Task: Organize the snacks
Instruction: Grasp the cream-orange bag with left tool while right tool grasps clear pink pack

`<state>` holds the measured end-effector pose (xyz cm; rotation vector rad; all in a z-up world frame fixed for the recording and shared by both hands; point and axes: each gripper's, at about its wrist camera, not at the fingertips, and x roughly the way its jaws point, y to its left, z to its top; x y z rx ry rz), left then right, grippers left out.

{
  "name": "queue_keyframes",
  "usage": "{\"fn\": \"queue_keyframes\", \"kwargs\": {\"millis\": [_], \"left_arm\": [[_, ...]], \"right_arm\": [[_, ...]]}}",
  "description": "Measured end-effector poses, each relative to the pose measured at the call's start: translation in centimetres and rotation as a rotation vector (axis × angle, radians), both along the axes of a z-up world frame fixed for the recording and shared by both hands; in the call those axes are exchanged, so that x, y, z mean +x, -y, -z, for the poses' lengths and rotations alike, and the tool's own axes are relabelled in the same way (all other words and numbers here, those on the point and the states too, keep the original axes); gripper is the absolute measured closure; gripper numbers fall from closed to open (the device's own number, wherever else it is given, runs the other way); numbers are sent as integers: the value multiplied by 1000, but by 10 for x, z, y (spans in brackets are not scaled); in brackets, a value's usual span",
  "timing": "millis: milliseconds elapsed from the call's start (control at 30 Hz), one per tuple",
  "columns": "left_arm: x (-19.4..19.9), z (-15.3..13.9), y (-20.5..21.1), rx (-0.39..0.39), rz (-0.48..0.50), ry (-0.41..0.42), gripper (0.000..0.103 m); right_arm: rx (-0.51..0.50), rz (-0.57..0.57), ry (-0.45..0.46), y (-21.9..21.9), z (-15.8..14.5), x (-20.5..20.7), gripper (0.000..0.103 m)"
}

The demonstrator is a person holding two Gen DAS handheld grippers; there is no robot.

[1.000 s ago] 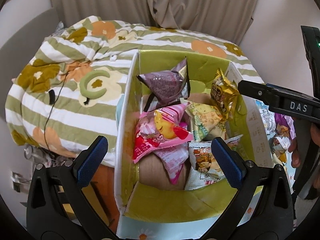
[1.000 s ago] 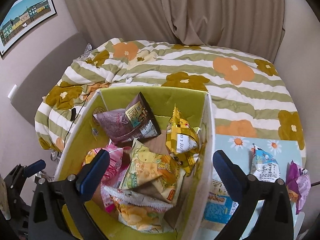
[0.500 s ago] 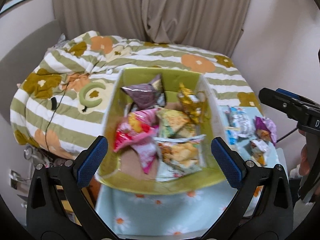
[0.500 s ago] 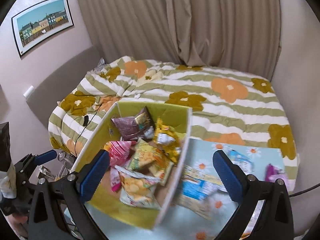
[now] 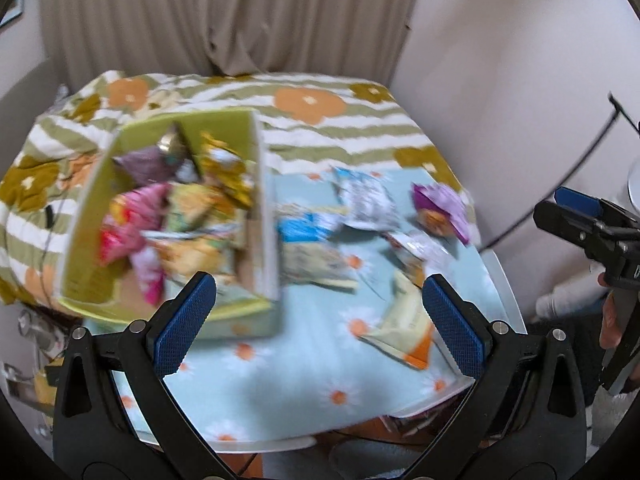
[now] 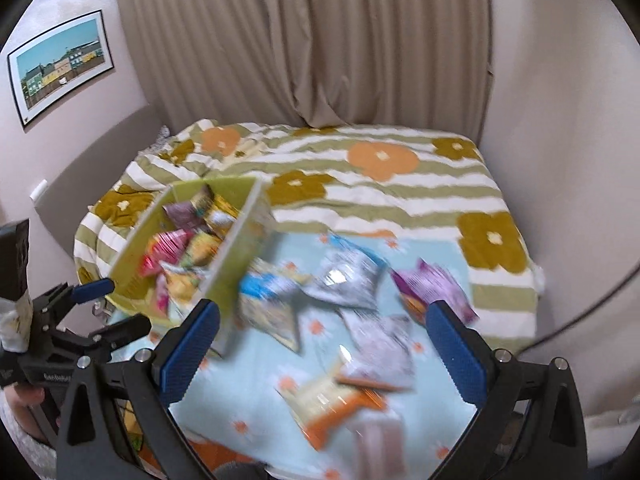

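A yellow-green cardboard box (image 5: 92, 276) (image 6: 136, 248) holds several snack packets at the table's left. Loose packets lie on the light blue daisy cloth (image 5: 288, 360) (image 6: 256, 400): a blue one (image 5: 300, 228) (image 6: 260, 286), a silver one (image 5: 364, 200) (image 6: 344, 276), a purple one (image 5: 440, 212) (image 6: 432, 284) and a cream-orange one (image 5: 404, 332) (image 6: 332, 404). My left gripper (image 5: 318, 322) is open and empty above the table's near side. My right gripper (image 6: 316, 348) is open and empty above the loose packets. Both views are blurred.
A bed with a striped floral duvet (image 5: 312, 112) (image 6: 380, 176) lies behind the table. Curtains (image 6: 304, 40) hang at the back. A framed picture (image 6: 60, 64) is on the left wall. A black cable (image 5: 560, 184) runs at the right.
Both grippers have pulled back and up from over the box and swung right. The box now shows small at left and the loose packets on the cloth have come into view.
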<state>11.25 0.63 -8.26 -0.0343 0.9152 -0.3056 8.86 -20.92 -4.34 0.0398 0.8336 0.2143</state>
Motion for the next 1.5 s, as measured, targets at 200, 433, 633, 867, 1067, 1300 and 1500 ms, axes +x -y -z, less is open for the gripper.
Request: {"fn": "queue_keyframes", "kwargs": {"millis": [200, 433, 633, 867, 1067, 1300, 1500], "left_arm": [[-6, 39, 63, 23, 76, -72, 0], [7, 94, 113, 73, 173, -171, 0], [23, 145, 143, 117, 244, -259, 1], [32, 178, 166, 152, 291, -297, 14], [34, 191, 172, 173, 291, -302, 28], [27, 192, 168, 192, 278, -298, 39], [20, 191, 151, 188, 243, -305, 40]], "right_arm": [[-70, 37, -74, 48, 44, -33, 0], [-83, 24, -177, 76, 105, -55, 0], [-95, -5, -255, 71, 158, -58, 1], [-127, -33, -289, 61, 196, -52, 1], [-154, -70, -293, 54, 211, -43, 6], [-166, -89, -311, 49, 222, -37, 9], [-161, -106, -335, 45, 231, -35, 24]]}}
